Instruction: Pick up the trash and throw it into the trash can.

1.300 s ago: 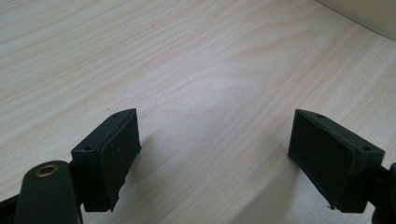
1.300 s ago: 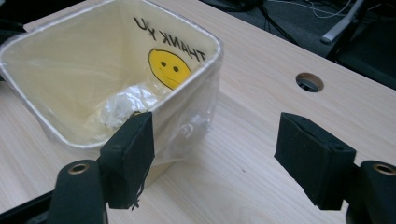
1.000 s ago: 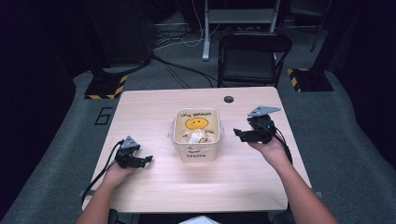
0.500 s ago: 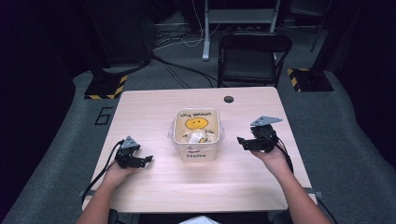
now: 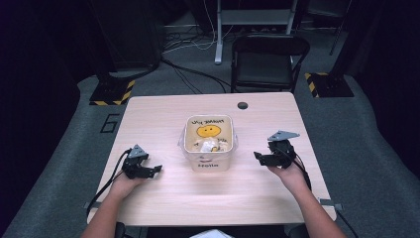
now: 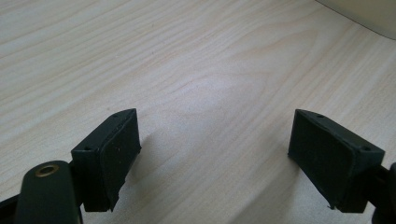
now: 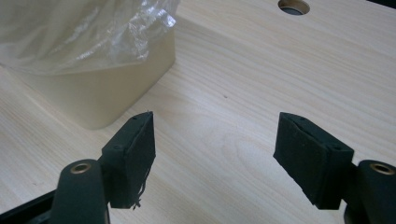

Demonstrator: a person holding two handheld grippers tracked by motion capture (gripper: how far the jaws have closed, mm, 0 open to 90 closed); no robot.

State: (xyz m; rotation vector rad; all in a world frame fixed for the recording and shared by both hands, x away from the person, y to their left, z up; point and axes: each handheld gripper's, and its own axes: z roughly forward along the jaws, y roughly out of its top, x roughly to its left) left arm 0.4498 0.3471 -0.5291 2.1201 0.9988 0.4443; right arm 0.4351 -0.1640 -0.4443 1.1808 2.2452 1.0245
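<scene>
Pale wooden table (image 5: 163,119), lined tub (image 5: 208,144) centred, possibly holding wrappers; left gripper (image 5: 157,169), right gripper (image 5: 257,156) both released

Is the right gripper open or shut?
Open: the right gripper shows bare table between its spread jaws, holding nothing.

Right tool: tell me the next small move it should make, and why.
Probably ease the right tool leftward toward the bin. Its jaws stand open and hold nothing, low over the table, and the right gripper view shows the bin's clear plastic liner just ahead at upper left. The left tool is open too, with bare wood before it.
</scene>
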